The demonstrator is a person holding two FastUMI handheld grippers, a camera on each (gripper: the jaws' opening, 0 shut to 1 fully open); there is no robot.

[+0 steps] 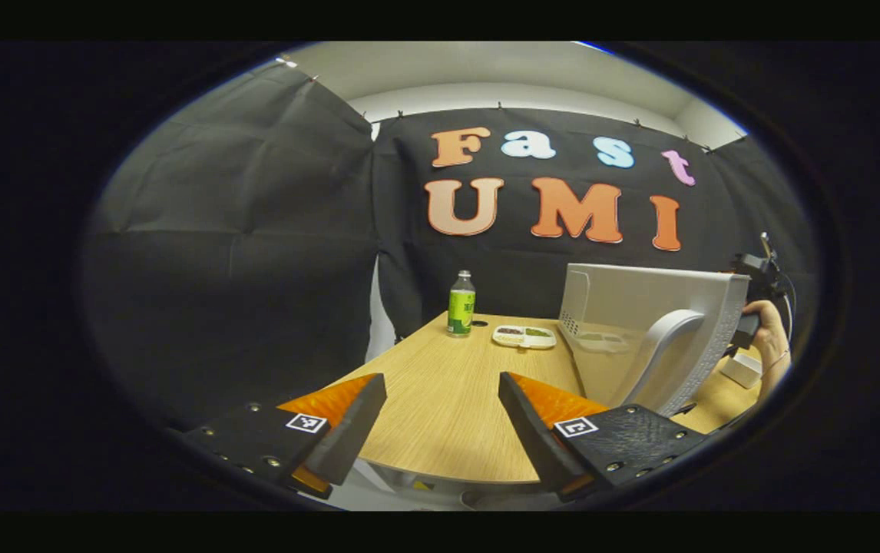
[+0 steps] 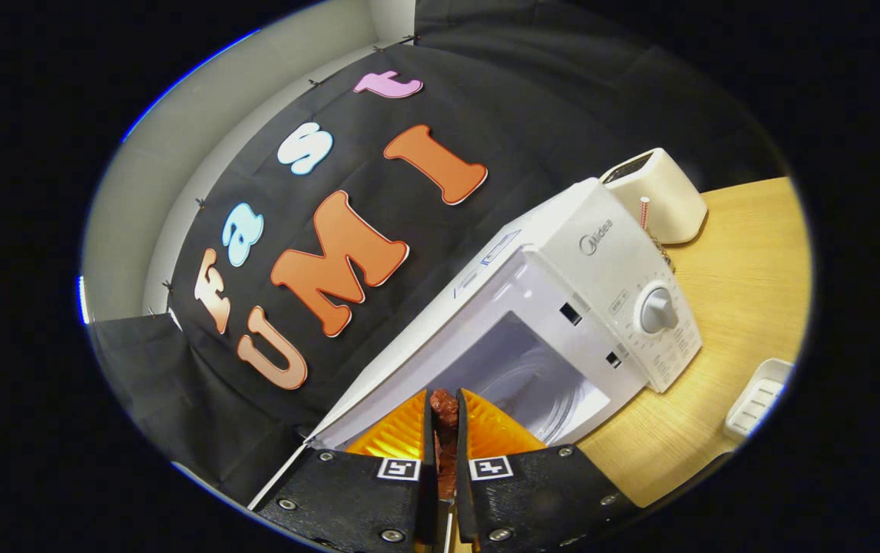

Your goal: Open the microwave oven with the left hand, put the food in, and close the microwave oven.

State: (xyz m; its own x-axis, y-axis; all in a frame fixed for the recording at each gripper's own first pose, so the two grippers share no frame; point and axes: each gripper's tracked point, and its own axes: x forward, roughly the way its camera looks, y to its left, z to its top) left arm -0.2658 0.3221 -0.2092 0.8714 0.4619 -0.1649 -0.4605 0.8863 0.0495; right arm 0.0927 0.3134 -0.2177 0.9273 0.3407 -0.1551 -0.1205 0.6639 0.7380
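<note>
The white microwave [image 2: 601,253] stands on the wooden table [image 2: 739,269] with its door swung open and its cavity [image 2: 540,376] exposed. My right gripper [image 2: 445,395] is shut on a reddish-brown piece of food [image 2: 444,408] and hangs just in front of the cavity's opening. In the left gripper view I see the outside of the open door [image 1: 663,307] with its curved handle [image 1: 666,346]. My left gripper [image 1: 441,380] is open and holds nothing, above the table's near edge, left of the door. A hand [image 1: 769,330] shows behind the door.
A green bottle [image 1: 461,305] and a white compartment dish [image 1: 524,336] with food sit at the table's far side. A white toaster-like box [image 2: 659,196] stands behind the microwave. A small white tray [image 2: 755,399] lies to its right.
</note>
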